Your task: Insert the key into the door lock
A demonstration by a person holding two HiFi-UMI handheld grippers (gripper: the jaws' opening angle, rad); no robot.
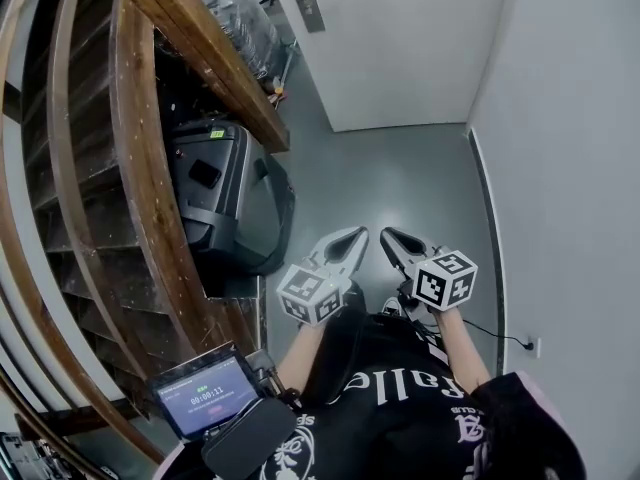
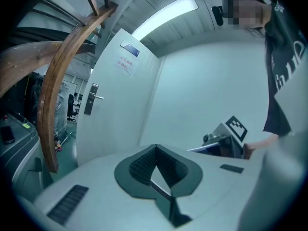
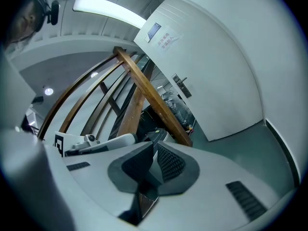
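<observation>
Jaws of the left gripper (image 1: 356, 238) and right gripper (image 1: 388, 238) are pressed together, tips meeting, nothing discernible between them. I cannot make out the key. Far off at twelve o'clock, the white door (image 1: 400, 58) carries its lock plate (image 1: 306, 6).

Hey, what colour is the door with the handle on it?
White door, with a silver handle plate; the left gripper view shows it best.
</observation>
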